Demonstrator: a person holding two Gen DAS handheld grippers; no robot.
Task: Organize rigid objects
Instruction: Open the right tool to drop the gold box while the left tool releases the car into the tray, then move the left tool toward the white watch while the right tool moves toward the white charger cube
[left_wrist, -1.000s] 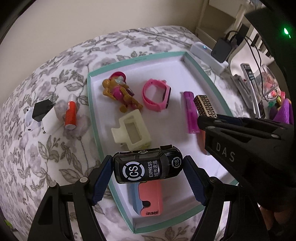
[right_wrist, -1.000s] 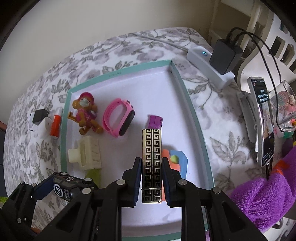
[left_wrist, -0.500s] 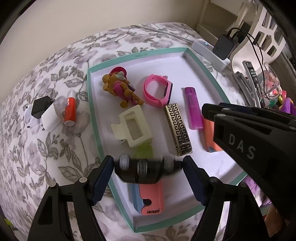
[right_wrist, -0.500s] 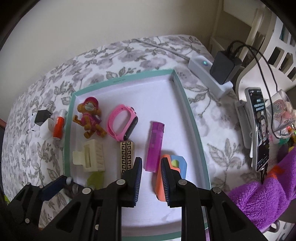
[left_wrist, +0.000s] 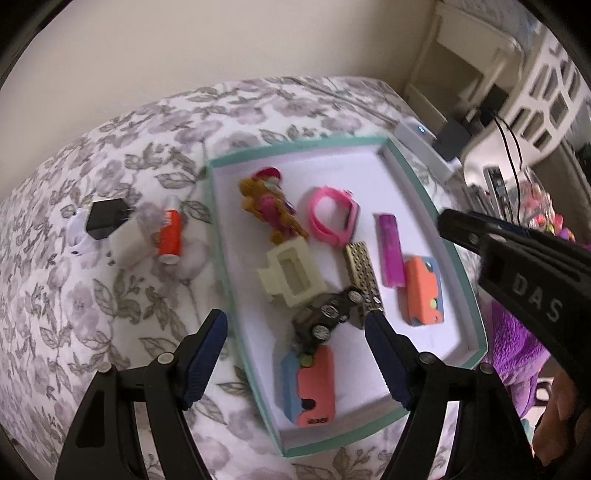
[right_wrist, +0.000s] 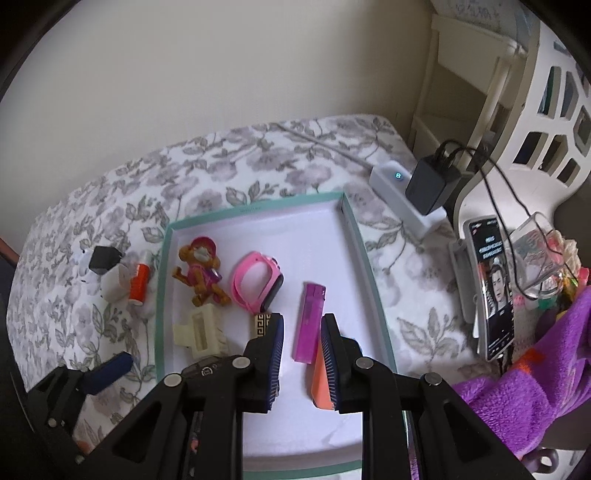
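A teal-rimmed white tray (left_wrist: 476, 295) lies on the floral bedspread. In it are a black toy car (left_wrist: 327, 321) lying on its side, a gold patterned bar (left_wrist: 364, 278), a cream hair claw (left_wrist: 291, 275), a purple lighter (left_wrist: 391, 251), a pink watch (left_wrist: 332, 216), a monkey figure (left_wrist: 267, 201) and two orange-blue pieces (left_wrist: 316, 384). My left gripper (left_wrist: 293, 341) is open and empty above the tray's near left edge. My right gripper (right_wrist: 301, 352) is open and empty above the tray (right_wrist: 364, 258), between the bar (right_wrist: 263, 325) and the lighter (right_wrist: 309, 323).
Left of the tray lie an orange glue stick (left_wrist: 169, 236), a white charger (left_wrist: 127, 240) and a black cube (left_wrist: 104, 218). At the right are a power strip (right_wrist: 406, 195), a phone (right_wrist: 495, 288) and purple plush fabric (right_wrist: 524, 387).
My right gripper let go of the gold bar, which now lies in the tray. My left gripper opened and dropped the toy car, which tumbled onto its side. Both grippers pulled back.
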